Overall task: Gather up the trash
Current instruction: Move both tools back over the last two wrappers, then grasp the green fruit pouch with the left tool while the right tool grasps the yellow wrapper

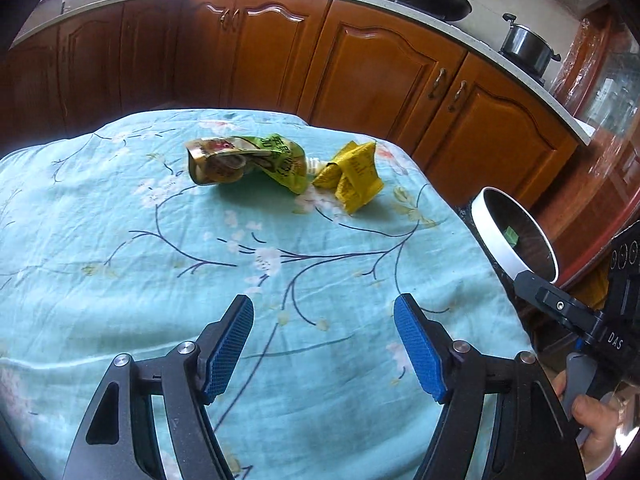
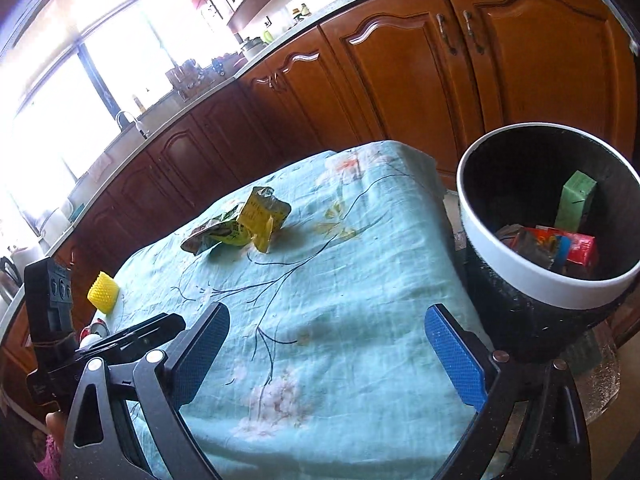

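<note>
While both grippers, left [image 1: 323, 344] & right [image 2: 327, 354], gape empty, bin [image 2: 520, 268] hides its btm.

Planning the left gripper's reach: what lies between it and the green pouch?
Only bare floral cloth lies between the left gripper and the green pouch, as the left wrist view shows.
</note>
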`<state>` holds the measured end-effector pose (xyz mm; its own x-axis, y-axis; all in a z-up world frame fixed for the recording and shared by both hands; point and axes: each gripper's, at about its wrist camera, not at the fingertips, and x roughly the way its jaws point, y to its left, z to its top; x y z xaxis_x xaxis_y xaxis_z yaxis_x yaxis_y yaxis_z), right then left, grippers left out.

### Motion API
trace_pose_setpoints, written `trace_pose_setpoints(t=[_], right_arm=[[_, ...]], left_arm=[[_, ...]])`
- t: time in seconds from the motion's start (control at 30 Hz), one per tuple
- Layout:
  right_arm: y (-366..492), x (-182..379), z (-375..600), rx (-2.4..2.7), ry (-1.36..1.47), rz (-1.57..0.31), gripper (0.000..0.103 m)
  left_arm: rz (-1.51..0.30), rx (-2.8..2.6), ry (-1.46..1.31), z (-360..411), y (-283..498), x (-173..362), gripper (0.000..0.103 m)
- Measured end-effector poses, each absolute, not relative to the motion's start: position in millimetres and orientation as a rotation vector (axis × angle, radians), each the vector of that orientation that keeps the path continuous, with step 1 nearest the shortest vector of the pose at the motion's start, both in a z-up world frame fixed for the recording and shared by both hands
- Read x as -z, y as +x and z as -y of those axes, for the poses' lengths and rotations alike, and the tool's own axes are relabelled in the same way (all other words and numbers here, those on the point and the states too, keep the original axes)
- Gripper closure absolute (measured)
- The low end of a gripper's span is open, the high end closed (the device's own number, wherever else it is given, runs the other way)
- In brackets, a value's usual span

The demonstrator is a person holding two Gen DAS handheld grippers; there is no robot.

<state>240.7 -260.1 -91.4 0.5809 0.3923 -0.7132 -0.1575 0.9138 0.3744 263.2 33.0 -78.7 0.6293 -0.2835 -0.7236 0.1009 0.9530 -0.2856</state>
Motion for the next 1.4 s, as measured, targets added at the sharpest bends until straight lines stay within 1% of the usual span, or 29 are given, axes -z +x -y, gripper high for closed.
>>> trace_pose_setpoints(t=[0.1,0.3,0.53,0.63,0.77,0.83,1.03,1.07,1.1,1.13,1.17,1.2,1.23,1.27,1.3,1.33,1.37,1.4], right_arm=[[245,95,245,-0.343,0.265,-0.908,0.004],[263,96,225,-0.373,0.270,-0.907,0.004],[298,100,209,-0.388,0.289,-0.928,0.004],[313,101,205,-0.404,0.317,-0.927,0.004],[334,103,196,-0.407,0.325,-0.930,0.005],[345,107,193,-0.404,0.328,-0.935,0.006],[372,131,184,-0.408,0.359,-1.007,0.018],[375,135,182,-0.409,0.361,-1.018,0.022],[377,137,180,-0.410,0.364,-1.027,0.029],[379,140,179,-0.417,0.369,-1.035,0.034],[380,141,178,-0.418,0.367,-1.039,0.049],[380,142,177,-0.409,0.353,-1.039,0.069],[379,141,177,-0.401,0.338,-1.032,0.078],[377,139,177,-0.397,0.329,-1.023,0.092],[374,137,179,-0.397,0.329,-1.014,0.097],[371,134,182,-0.397,0.327,-1.004,0.100],[367,130,185,-0.395,0.325,-0.993,0.101],[363,126,190,-0.393,0.326,-0.982,0.102]], left_arm=[[-0.853,0.217,-0.171,-41,265,76,0.027],[-0.840,0.212,-0.050,-49,283,72,0.027],[-0.814,0.213,0.033,-54,326,66,0.026],[-0.804,0.215,0.087,-53,344,65,0.022],[-0.817,0.206,0.183,-50,374,73,0.021],[-0.834,0.207,0.204,-49,387,77,0.020],[-0.877,0.205,0.251,-39,413,96,0.021],[-0.891,0.204,0.249,-38,416,100,0.021],[-0.904,0.196,0.249,-36,419,104,0.021],[-0.918,0.185,0.247,-36,422,107,0.022],[-0.935,0.182,0.236,-36,426,111,0.023],[-0.948,0.187,0.214,-37,428,113,0.031],[-0.958,0.200,0.186,-38,430,114,0.036],[-0.963,0.210,0.155,-39,431,115,0.036],[-0.960,0.219,0.135,-39,431,114,0.041],[-0.959,0.229,0.120,-39,431,114,0.045],[-0.960,0.236,0.109,-38,430,114,0.047],[-0.957,0.243,0.098,-37,426,113,0.051]])
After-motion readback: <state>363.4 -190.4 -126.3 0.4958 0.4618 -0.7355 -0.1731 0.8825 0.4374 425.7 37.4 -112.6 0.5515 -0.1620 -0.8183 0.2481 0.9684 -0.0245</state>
